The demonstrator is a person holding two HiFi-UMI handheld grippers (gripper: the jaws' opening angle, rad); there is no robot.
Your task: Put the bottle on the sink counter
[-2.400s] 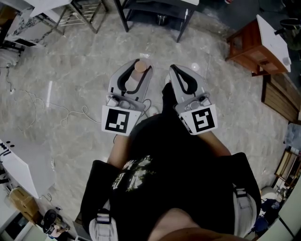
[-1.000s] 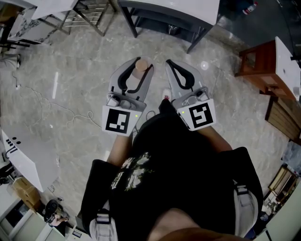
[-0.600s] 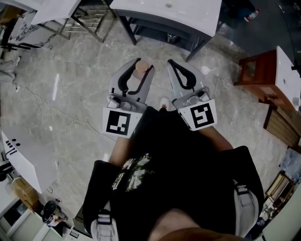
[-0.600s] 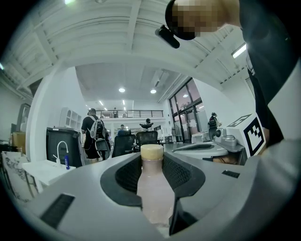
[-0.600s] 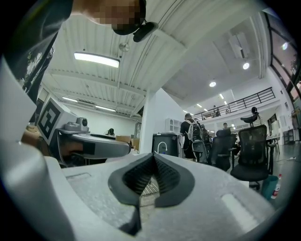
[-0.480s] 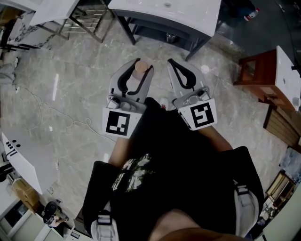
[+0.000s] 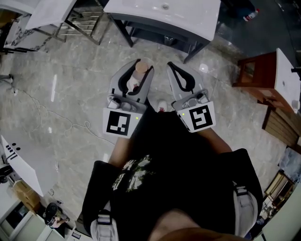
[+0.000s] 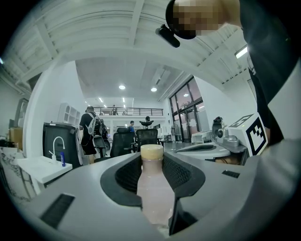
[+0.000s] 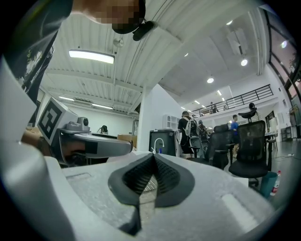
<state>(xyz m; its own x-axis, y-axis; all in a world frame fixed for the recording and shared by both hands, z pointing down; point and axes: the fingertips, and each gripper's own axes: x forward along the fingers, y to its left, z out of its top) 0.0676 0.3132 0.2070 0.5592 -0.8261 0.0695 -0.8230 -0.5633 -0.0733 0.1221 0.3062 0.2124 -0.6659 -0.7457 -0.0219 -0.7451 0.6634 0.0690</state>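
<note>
Bottle (image 8: 153,187) stands upright, pinched at its body by your left tool (image 7: 141,69), cap clear above the pads. Your right tool (image 7: 173,67) is pressed together on nothing, just beside it. The sink bench (image 7: 188,16) edge lies ahead, with open marble floor (image 7: 70,94) between and leftward.

Head view: dim and muted overall. The marble floor (image 7: 61,89) carries faint pale reflections. The white tabletop (image 7: 188,12) is the brightest area. The dark shirt (image 7: 178,169) shows almost no detail. Straight lines bow toward the edges.

Both gripper views: circular fisheye pictures with black corners. The ceiling spotlights (image 8: 122,87) and the strip light (image 9: 91,56) are blown out. The tall windows (image 8: 188,106) glare. The bottle (image 8: 153,188), close to the lens, renders slightly soft.
</note>
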